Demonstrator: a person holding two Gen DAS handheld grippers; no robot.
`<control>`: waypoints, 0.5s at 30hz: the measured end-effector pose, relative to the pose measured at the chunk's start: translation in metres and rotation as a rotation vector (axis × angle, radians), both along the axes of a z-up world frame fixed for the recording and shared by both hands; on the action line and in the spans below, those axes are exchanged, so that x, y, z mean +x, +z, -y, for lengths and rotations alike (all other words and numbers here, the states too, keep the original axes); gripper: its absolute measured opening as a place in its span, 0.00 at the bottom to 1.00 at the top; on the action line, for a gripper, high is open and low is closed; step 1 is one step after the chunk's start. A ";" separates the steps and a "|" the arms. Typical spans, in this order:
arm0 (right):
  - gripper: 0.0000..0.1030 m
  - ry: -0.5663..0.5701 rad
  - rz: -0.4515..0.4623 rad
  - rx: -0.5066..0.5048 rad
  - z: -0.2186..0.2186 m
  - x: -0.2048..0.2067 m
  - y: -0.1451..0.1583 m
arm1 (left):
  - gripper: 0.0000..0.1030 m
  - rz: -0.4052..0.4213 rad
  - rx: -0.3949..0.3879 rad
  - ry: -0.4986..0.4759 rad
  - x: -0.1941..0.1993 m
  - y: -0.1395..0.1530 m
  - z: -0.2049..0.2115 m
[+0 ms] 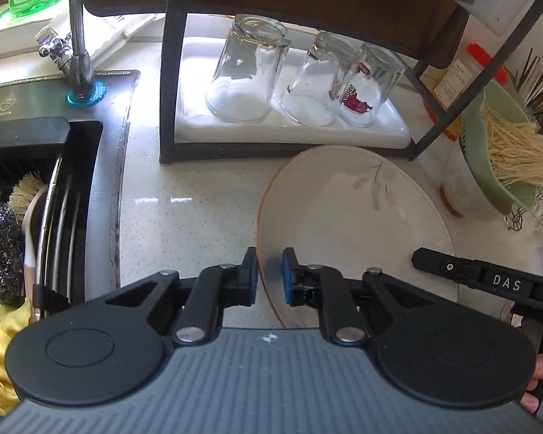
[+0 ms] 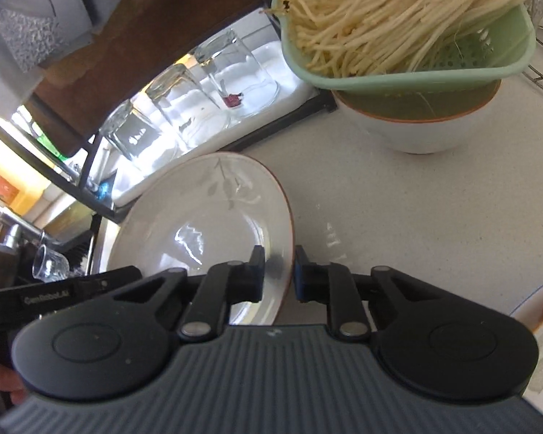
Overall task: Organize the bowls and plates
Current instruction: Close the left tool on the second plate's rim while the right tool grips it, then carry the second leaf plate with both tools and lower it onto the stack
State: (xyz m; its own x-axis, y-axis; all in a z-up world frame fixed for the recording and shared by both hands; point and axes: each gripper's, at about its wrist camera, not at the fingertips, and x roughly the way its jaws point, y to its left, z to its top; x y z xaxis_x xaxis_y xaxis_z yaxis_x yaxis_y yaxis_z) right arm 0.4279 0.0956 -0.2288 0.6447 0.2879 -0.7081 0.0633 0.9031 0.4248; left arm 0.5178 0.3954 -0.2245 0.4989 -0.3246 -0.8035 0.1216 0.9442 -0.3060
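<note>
A white plate (image 1: 354,213) with a grey leaf pattern and an orange rim rests on the pale counter. My left gripper (image 1: 270,275) is shut on the plate's left rim, one blue pad on each side of the edge. In the right wrist view the same plate (image 2: 199,224) lies to the left, and my right gripper (image 2: 279,274) is shut on its right rim. A white bowl (image 2: 420,126) with an orange rim stands at the back right, under a green colander (image 2: 470,58) of pale sprouts. The edge of another patterned plate (image 2: 541,325) shows at the right.
A dark shelf frame (image 1: 170,83) holds a white tray (image 1: 380,133) with three upturned glasses (image 1: 248,68). The sink (image 1: 36,195) with a brush and scourer lies to the left, behind it a tap (image 1: 79,29). A jar (image 1: 463,72) and chopsticks (image 1: 539,79) stand at the right.
</note>
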 end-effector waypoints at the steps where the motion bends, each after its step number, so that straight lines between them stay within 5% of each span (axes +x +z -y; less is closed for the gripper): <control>1: 0.18 0.002 -0.002 -0.011 -0.002 0.000 0.001 | 0.15 -0.003 0.009 -0.015 0.001 0.001 0.000; 15: 0.19 0.023 0.005 -0.027 -0.004 -0.022 0.042 | 0.15 -0.001 -0.040 -0.046 -0.018 0.047 -0.003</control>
State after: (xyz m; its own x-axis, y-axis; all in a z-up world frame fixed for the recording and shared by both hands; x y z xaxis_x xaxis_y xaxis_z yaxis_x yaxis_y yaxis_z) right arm 0.4061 0.0997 -0.1868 0.6420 0.2834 -0.7124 0.0403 0.9154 0.4005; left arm 0.4998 0.3985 -0.1773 0.4821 -0.3792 -0.7897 0.1646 0.9246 -0.3435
